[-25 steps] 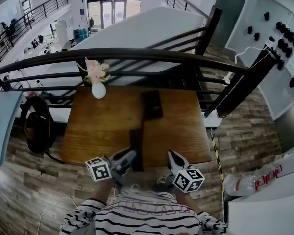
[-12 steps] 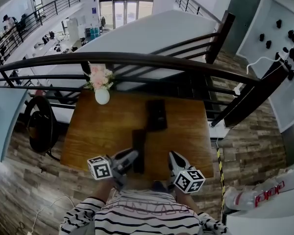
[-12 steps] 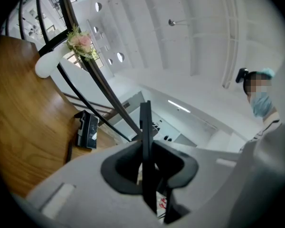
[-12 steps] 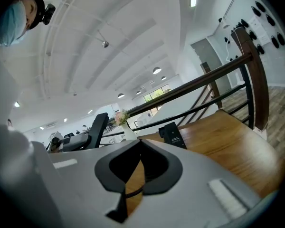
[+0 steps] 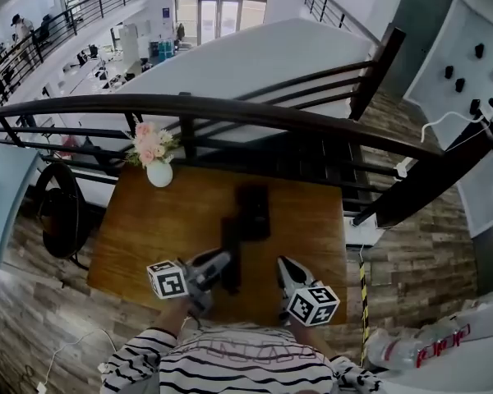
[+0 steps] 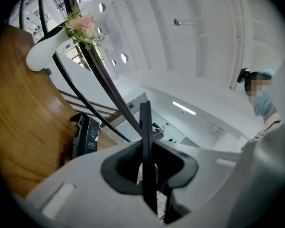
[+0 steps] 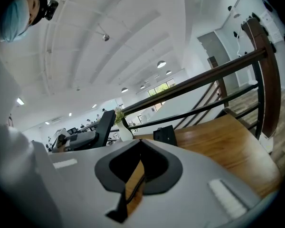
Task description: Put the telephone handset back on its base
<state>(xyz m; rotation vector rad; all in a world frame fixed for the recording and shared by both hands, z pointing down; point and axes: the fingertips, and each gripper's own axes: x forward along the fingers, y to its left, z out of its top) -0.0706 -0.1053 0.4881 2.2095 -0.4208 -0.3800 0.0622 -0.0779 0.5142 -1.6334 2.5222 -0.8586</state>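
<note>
The black handset [image 5: 230, 249] points away from me over the wooden table [image 5: 148, 228], with my left gripper [image 5: 220, 263] shut on its near end. In the left gripper view the handset [image 6: 145, 127] shows edge-on as a thin dark bar pinched between the pads, sticking out past the left gripper [image 6: 146, 148]. The black telephone base [image 5: 253, 210] lies just beyond it at the table's middle, base [image 6: 87, 135] tilted in that view. My right gripper [image 5: 284, 268] hovers to the right of the handset, jaws shut with nothing in them; right gripper [image 7: 140, 144] looks toward the base [image 7: 165, 136].
A white vase of pink flowers [image 5: 157, 169] stands at the table's far left corner. A dark metal railing [image 5: 255, 113] runs right behind the table. A black round stool or bag [image 5: 62, 212] sits on the floor left of the table. White furniture [image 5: 444, 351] is at the right.
The head view has swung a little, so the table sits differently in the picture. The left gripper keeps its hold on the handset; both grippers stay near the front edge.
</note>
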